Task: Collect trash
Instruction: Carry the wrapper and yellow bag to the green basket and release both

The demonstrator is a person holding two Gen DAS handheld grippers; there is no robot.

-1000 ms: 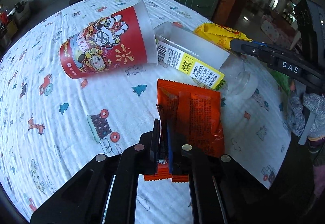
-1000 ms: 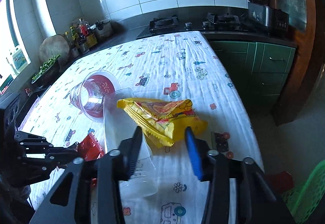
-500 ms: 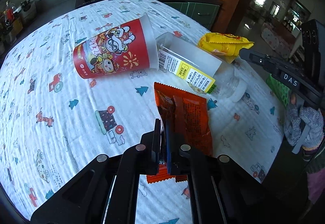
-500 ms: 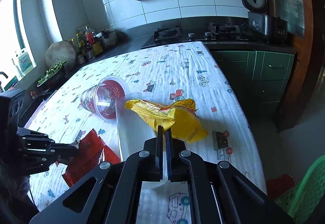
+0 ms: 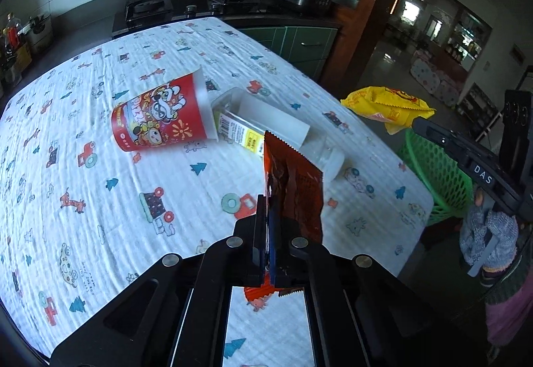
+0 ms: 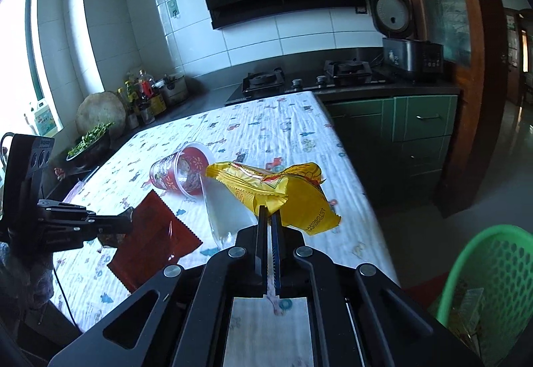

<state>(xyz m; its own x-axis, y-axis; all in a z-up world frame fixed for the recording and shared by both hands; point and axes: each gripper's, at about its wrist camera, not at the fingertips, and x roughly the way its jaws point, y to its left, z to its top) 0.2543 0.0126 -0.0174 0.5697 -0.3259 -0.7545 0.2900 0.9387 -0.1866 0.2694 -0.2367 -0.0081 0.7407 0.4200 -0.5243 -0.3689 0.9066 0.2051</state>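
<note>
- Foil, thin and slippery: the orange wrapper (image 5: pixel 293 187) is pinched by one edge in the clenched left gripper (image 5: pixel 267 233), lifted clear of the tablecloth (image 5: pixel 100 200).
- The yellow snack bag (image 6: pixel 283 193) is clamped likewise in the right gripper (image 6: pixel 269 233) — held near the table edge.
- Both should be carried level to the green basket (image 6: pixel 483 283), grips kept tight, released only once over its opening.
- The red cup (image 5: pixel 160 120) and clear bottle (image 5: pixel 266 130) are left lying on the cloth.

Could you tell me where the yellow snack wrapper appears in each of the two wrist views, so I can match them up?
Left wrist: yellow snack wrapper at right, off the table edge, above the green basket.
Right wrist: centre, pinched in the right gripper.
Shared landmark: the red cup lying on its side.
</note>
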